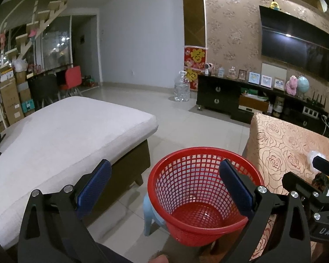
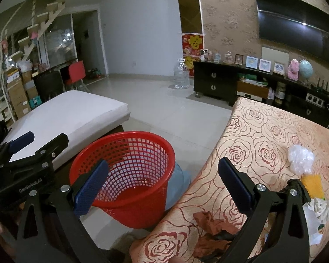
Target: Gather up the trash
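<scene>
Nothing has been collected yet, by the look of it: this reads as the start, with both tools poised between bin and desk.

The left tool [image 1: 164, 186] is spread wide and holds nothing; it hovers over the red bin [image 1: 205, 195], which stands on the floor just beside the desk [image 1: 280, 140]. The bin appears empty, its mesh wall and base showing bare, though glare on the base makes a small scrap hard to rule out.

The right tool [image 2: 163, 186] is likewise spread and empty, hanging above the desk's near left corner. The trash lies on the rose-patterned cloth: crumpled brown paper [image 2: 210, 230] nearest, below the tool; farther right a clear plastic wad [image 2: 301, 159], a yellow piece [image 2: 312, 185] and white tissue [image 2: 324, 208].

The next move likely calls for lowering the right tool onto the brown paper, closing on it, then carrying it left over the bin's rim.
</scene>
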Demonstrator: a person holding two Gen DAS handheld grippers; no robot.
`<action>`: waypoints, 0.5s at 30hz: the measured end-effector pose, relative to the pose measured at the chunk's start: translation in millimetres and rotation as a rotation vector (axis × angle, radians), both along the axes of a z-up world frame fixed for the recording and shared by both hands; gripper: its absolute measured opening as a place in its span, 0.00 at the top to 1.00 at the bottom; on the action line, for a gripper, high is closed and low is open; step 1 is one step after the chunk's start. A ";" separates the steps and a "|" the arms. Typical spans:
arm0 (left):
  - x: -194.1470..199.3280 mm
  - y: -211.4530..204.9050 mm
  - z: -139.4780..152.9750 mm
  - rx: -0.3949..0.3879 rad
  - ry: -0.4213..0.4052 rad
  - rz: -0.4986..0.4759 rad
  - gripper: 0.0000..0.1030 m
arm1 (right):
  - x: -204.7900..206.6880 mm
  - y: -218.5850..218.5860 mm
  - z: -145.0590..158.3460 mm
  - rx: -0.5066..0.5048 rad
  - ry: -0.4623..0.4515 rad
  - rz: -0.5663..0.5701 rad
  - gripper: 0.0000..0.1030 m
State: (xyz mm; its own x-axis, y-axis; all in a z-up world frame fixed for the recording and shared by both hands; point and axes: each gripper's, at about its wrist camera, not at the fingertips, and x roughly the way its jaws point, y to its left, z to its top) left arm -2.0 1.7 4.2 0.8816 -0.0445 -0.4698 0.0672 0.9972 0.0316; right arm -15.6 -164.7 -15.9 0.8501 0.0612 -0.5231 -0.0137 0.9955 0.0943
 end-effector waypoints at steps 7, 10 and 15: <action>2.0 -2.6 3.6 -0.002 0.003 -0.004 0.08 | -2.4 -3.9 1.1 0.005 -0.003 -0.010 0.06; 1.9 -2.9 4.2 0.000 0.003 -0.004 0.08 | -3.5 -4.9 2.1 0.006 -0.004 -0.011 0.06; 1.7 -3.7 4.5 -0.002 0.004 -0.003 0.08 | -3.3 -4.7 1.5 0.006 -0.004 -0.010 0.06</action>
State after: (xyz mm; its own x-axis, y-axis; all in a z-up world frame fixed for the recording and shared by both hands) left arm -0.4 -2.0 8.7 0.8794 -0.0482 -0.4736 0.0704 0.9971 0.0293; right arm -19.0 -169.4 -14.4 0.8527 0.0559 -0.5194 -0.0040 0.9949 0.1005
